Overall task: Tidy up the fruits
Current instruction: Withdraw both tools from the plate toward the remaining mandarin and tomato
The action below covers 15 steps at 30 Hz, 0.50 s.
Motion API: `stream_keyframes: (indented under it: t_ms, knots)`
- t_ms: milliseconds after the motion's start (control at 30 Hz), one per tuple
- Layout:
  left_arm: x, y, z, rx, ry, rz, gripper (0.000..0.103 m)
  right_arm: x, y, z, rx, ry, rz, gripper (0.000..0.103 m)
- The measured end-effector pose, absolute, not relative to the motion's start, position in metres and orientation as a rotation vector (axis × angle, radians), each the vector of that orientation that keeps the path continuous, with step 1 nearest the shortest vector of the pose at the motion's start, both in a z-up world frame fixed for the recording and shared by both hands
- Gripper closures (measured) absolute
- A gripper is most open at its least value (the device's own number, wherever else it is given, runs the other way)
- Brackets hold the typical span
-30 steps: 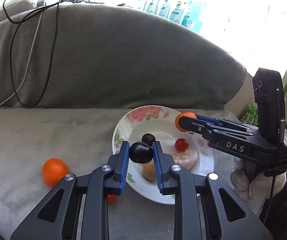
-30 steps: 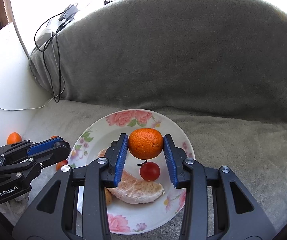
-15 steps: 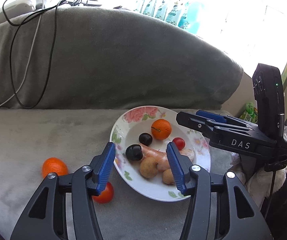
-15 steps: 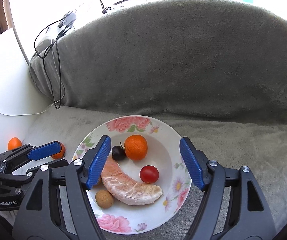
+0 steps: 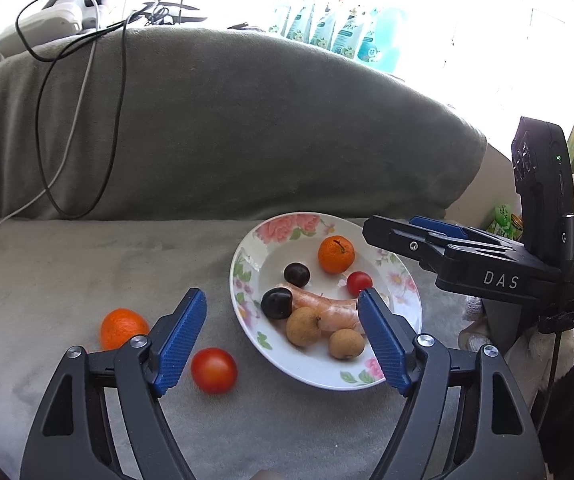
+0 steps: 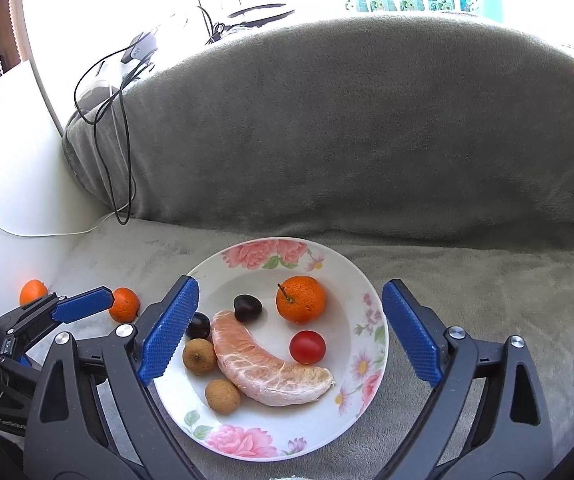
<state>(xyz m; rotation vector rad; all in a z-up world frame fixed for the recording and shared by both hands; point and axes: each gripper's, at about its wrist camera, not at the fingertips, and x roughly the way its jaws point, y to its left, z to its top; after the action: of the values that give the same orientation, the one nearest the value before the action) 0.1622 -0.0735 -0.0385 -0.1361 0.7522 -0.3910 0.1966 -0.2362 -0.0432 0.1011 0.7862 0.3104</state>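
Observation:
A floral white plate on the grey sofa seat holds a tangerine, two dark plums, a cherry tomato, a peeled citrus segment and two brown longans. A tomato and a tangerine lie on the seat left of the plate. Another tangerine lies further left. My left gripper is open and empty at the plate's left rim. My right gripper is open and empty above the plate.
The grey sofa backrest rises behind the plate. Black and white cables hang over its left end. Bottles stand on the bright sill behind. The right gripper's body is at the plate's right side.
Both grippers opened and drew back. The left let go of a dark plum and the right let go of the tangerine; both fruits now lie in the plate.

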Motion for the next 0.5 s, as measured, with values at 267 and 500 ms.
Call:
stream_keyframes:
  t_ms: [267,500]
  knots:
    - [0.146,-0.058,-0.031,-0.135,0.725,-0.375,0.025,0.187,-0.231,-0.033,0.107,0.764,0.338,0.003]
    - [0.137,-0.031,-0.025,-0.152,0.711,-0.335,0.025,0.178,-0.221,-0.025,0.089,0.740,0.368,0.002]
